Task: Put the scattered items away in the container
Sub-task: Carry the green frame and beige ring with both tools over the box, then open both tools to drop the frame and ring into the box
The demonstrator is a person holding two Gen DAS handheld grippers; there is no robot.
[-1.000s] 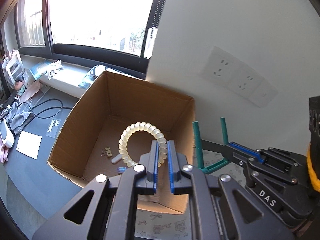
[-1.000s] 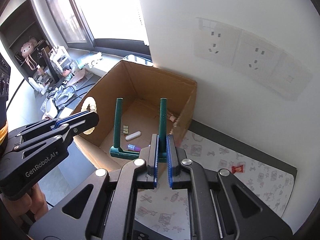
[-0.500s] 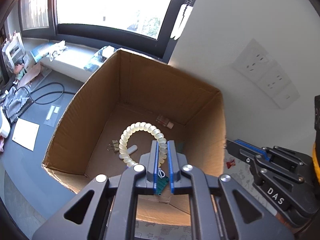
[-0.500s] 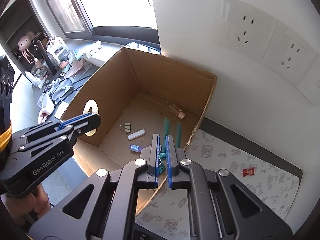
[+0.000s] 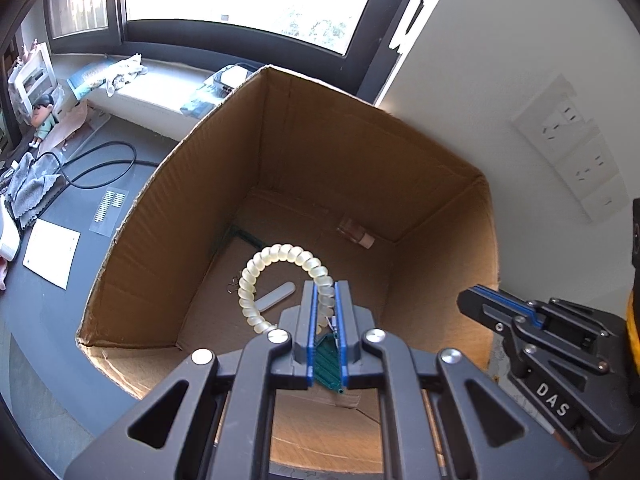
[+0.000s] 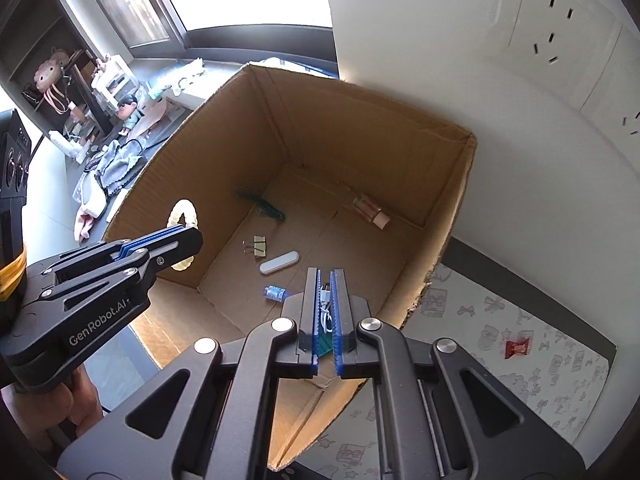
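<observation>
Box [image 5: 280, 152] is right below; left gripper [image 5: 325, 292] clamps the coil ring [image 5: 280, 254], right gripper [image 6: 326, 280] looks shut, contents unclear. Springy ring could bounce out on release.

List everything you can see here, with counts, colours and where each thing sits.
cardboard box: 1, brown, against wall
coil ring: 1, cream, over box
green frame: 1, box floor, far corner
binder clips: 2, gold, box floor
stick: 1, white, box floor
vial: 1, blue, box floor
bottle: 1, clear, box back
ridged piece: 1, green, box front
candy wrapper: 1, red, on mat
figurine: 1, desk
left claw: black, blue pads, shut on coil ring
right claw: black, blue pads, shut, above box front
hand: 1, on left handle
</observation>
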